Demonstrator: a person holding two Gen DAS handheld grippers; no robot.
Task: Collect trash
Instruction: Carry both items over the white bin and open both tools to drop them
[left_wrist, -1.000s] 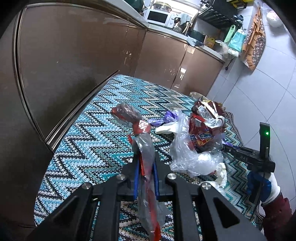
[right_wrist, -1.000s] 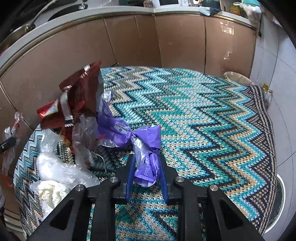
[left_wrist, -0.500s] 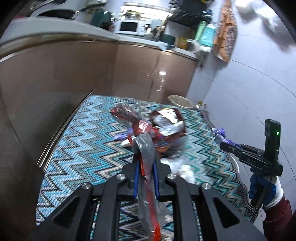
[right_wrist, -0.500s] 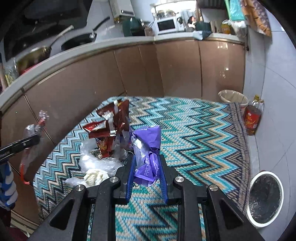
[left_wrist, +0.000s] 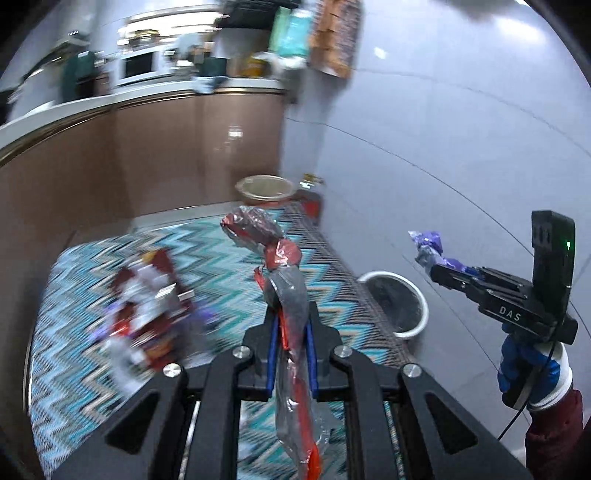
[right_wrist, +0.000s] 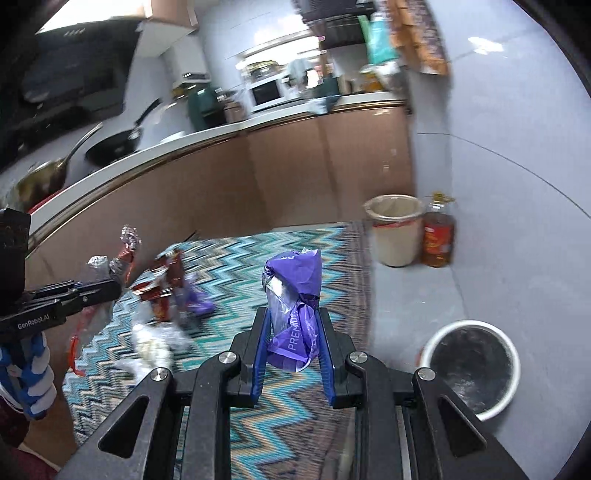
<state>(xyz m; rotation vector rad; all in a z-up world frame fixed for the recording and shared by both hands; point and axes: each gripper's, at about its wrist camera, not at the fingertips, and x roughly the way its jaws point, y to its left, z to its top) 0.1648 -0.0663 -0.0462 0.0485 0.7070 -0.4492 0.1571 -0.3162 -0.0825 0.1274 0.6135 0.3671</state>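
My left gripper (left_wrist: 291, 317) is shut on a red and silver foil wrapper (left_wrist: 288, 288) that sticks up past the fingers and hangs down behind them. My right gripper (right_wrist: 293, 317) is shut on a crumpled purple wrapper (right_wrist: 295, 280). Each gripper shows in the other's view: the right one (left_wrist: 436, 269) at the right edge, the left one (right_wrist: 114, 286) at the left edge. A white-rimmed trash bin (right_wrist: 471, 363) with a dark liner stands on the grey floor, lower right of my right gripper. More trash (right_wrist: 162, 291) lies in a blurred pile on the zigzag rug (right_wrist: 236, 258).
Brown cabinets (right_wrist: 258, 177) under a counter with pans run along the back. A beige bucket (right_wrist: 395, 229) and an oil bottle (right_wrist: 437, 236) stand by the rug's far corner. A gloved hand (left_wrist: 532, 373) holds the right gripper. Grey tiled floor (right_wrist: 498, 258) lies to the right.
Both grippers rose and swung right with their wrappers held. The trash pile slid to the left of both views, and the white-rimmed bin came into the left wrist view.
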